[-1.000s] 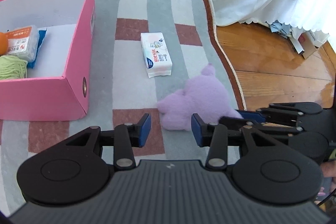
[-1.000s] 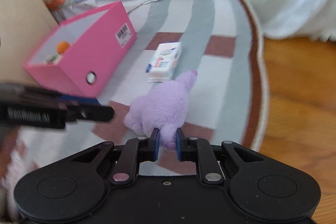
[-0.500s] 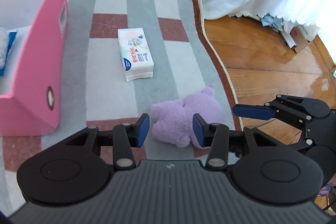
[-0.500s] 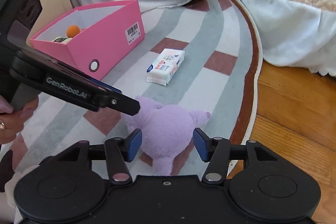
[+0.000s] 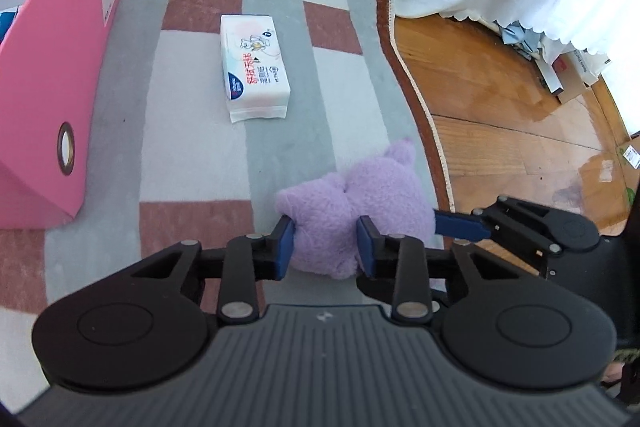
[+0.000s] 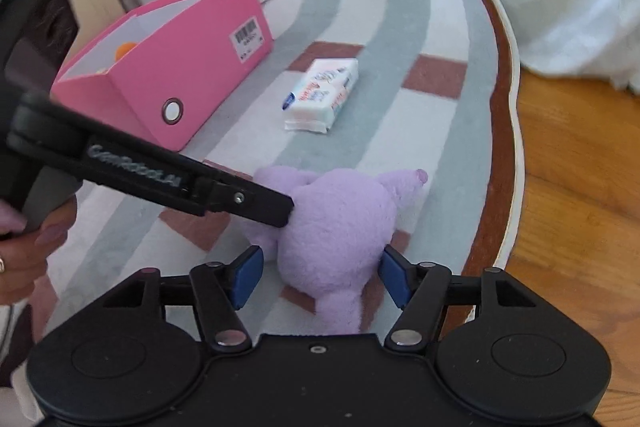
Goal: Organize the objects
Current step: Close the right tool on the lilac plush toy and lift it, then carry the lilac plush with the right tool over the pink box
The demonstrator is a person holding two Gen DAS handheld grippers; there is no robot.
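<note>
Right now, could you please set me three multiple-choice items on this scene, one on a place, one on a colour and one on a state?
1. Where does the tissue pack lie?
A. inside the box
B. on the rug, between the box and the plush toy
C. on the wooden floor

2. What colour is the box?
A. pink
B. green
C. brown

3. How does the left gripper stand to the plush toy?
A. open, well above it
B. shut on it
C. shut on the tissue pack

Answers:
1 B: the pack rests on the striped rug, apart from both the box and the toy.
2 A: its walls are bright pink in both views.
3 B: its blue pads press into the purple fur from both sides, while the right gripper stands open around the toy.
</note>
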